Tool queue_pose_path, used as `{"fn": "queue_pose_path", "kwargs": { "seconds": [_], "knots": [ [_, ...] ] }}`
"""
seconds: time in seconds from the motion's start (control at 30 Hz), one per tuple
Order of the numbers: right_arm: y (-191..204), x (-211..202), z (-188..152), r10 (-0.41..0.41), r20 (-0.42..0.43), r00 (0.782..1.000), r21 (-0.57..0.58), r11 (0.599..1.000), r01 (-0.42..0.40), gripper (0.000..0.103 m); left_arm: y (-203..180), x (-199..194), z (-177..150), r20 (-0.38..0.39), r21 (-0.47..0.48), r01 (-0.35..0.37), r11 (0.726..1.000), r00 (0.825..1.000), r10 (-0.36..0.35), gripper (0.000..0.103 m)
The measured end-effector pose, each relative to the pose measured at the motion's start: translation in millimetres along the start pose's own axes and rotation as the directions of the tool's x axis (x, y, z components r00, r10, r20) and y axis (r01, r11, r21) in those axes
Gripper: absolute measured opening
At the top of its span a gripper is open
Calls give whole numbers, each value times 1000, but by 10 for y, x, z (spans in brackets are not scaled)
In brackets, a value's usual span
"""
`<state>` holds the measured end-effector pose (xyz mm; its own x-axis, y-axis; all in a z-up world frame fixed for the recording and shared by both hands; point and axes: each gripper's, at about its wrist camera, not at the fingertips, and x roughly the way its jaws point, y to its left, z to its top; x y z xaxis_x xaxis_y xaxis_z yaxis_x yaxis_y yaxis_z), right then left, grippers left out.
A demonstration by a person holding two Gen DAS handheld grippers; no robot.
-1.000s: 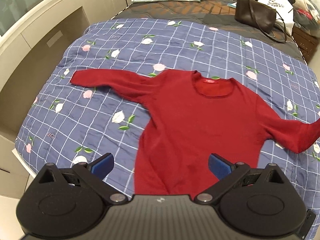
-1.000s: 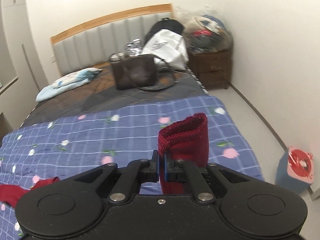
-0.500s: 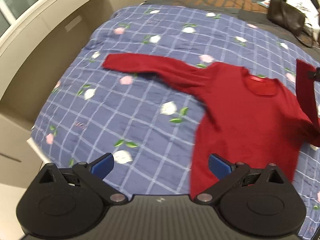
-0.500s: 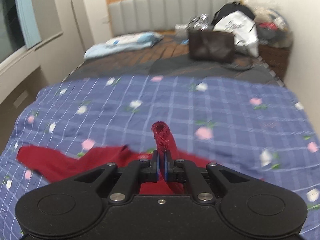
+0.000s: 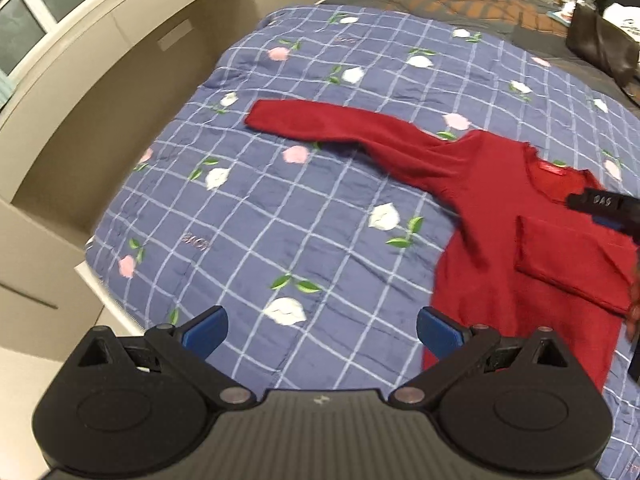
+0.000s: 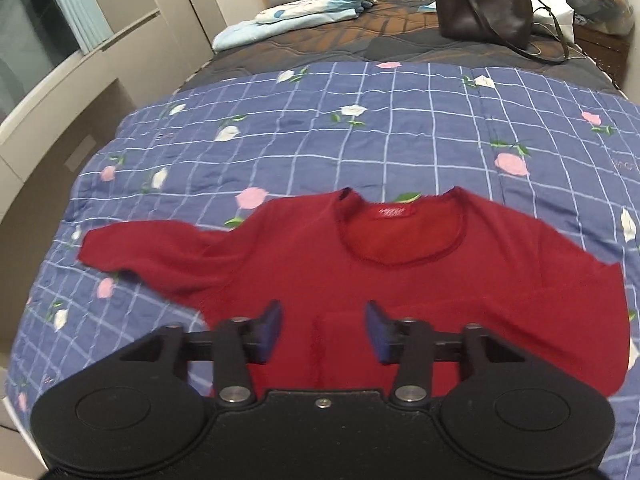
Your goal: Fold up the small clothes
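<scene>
Hovering above the dark red long-sleeved knit sweater (image 6: pixel 304 276), the right gripper (image 6: pixel 323 330) is spreading its blue-padded jaws partway, gripping nothing, with the folded-in sleeve (image 6: pixel 500 312) lying on the chest just beneath. Over the blue checked floral quilt (image 5: pixel 280 208), the left gripper (image 5: pixel 322 330) is gaping wide and empty. Farther off, the other sleeve (image 5: pixel 332 126) is stretching flat across the quilt.
</scene>
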<state>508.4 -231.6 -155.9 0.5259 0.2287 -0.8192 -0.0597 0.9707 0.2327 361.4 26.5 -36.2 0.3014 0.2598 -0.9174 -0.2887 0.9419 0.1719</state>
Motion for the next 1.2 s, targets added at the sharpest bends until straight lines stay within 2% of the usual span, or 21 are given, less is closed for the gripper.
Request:
{"fn": "queue_pose_path", "kwargs": {
  "seconds": [0.03, 0.13, 0.2, 0.3, 0.5, 0.57, 0.67, 0.83, 0.93, 1.03, 1.1, 1.13, 1.2],
  "knots": [
    [6, -63, -38, 8, -1, 1000, 3, 1000, -8, 56, -38, 0, 3, 2, 7, 11, 1000, 1000, -11, 103],
    [-11, -290, -193, 5, -10, 1000, 29, 1000, -5, 71, -127, 33, 36, 6, 37, 53, 998, 999, -54, 103],
    [-42, -464, -328, -3, -15, 1000, 62, 998, 4, 85, -172, 73, 71, 11, 65, 86, 994, 996, -87, 103],
    [-72, -694, -573, -33, -30, 999, 101, 994, 36, 98, -226, 182, 134, 11, 117, 134, 984, 991, -136, 103],
    [-50, -999, -1230, -112, -120, 986, 204, 970, 135, 100, -205, 407, 191, -29, 212, 180, 961, 984, -178, 103],
    [-12, -1004, -1424, -91, -155, 984, 229, 965, 125, 100, -161, 438, 179, -29, 233, 168, 958, 986, -165, 103],
    [47, -878, -1646, -15, -214, 977, 254, 965, 70, 99, -41, 454, 118, -29, 231, 150, 961, 989, -147, 103],
    [159, -476, -1832, 94, -271, 958, 304, 952, -7, 83, 248, 415, -40, -41, 203, 91, 975, 996, -84, 103],
    [242, -193, -1923, 135, -293, 946, 342, 939, -28, 71, 436, 364, -156, -34, 197, 17, 980, 999, -11, 103],
    [385, -33, -1956, 108, -297, 949, 293, 956, -17, 49, 633, 279, -254, -28, 163, -43, 986, 998, 49, 103],
    [471, -10, -1977, 91, -286, 954, 245, 969, -19, 11, 757, 204, -317, -23, 129, -64, 990, 997, 67, 103],
    [525, -19, -1978, 91, -274, 958, 211, 977, -33, 4, 816, 165, -348, -21, 109, -74, 991, 997, 77, 103],
    [706, -85, -1956, 96, -249, 964, 104, 992, -72, 2, 920, 88, -392, -15, 68, -86, 994, 996, 87, 103]
  ]
}}
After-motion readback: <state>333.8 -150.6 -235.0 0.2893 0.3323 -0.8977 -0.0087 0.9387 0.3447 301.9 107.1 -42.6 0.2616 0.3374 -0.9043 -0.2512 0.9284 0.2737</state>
